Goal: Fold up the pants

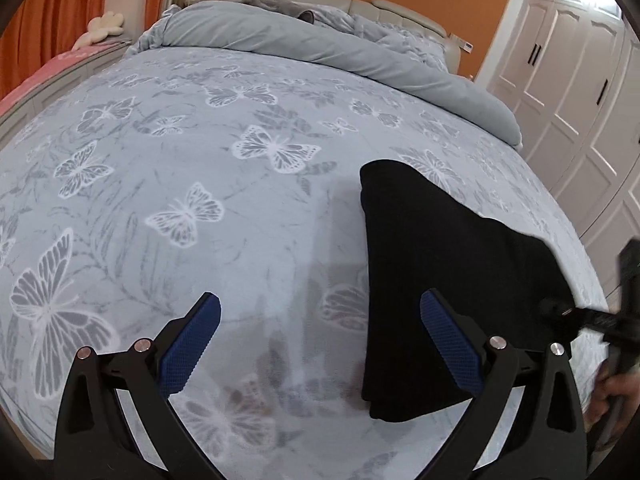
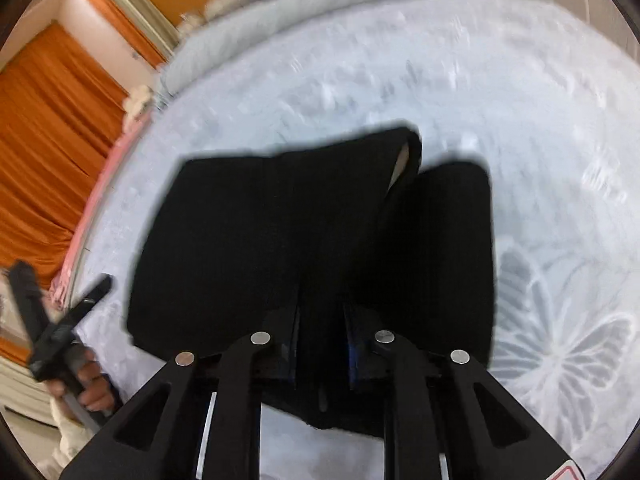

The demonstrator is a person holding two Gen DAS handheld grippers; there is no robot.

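Note:
The black pants [image 1: 432,264] lie folded into a compact stack on the butterfly-print bedspread [image 1: 240,184], right of centre in the left wrist view. My left gripper [image 1: 320,336] is open and empty, hovering above the bed just left of the pants' near edge. In the blurred right wrist view the pants [image 2: 280,232] fill the middle, with a lifted layer rising toward the camera. My right gripper [image 2: 320,320] is shut on that near edge of the pants. The right gripper also shows at the right edge of the left wrist view [image 1: 576,316].
A grey duvet [image 1: 304,36] is bunched at the head of the bed by the padded headboard [image 1: 340,0]. White wardrobe doors [image 1: 568,80] stand to the right, orange curtains [image 2: 44,152] to the left. The other gripper and hand [image 2: 60,332] are at the left.

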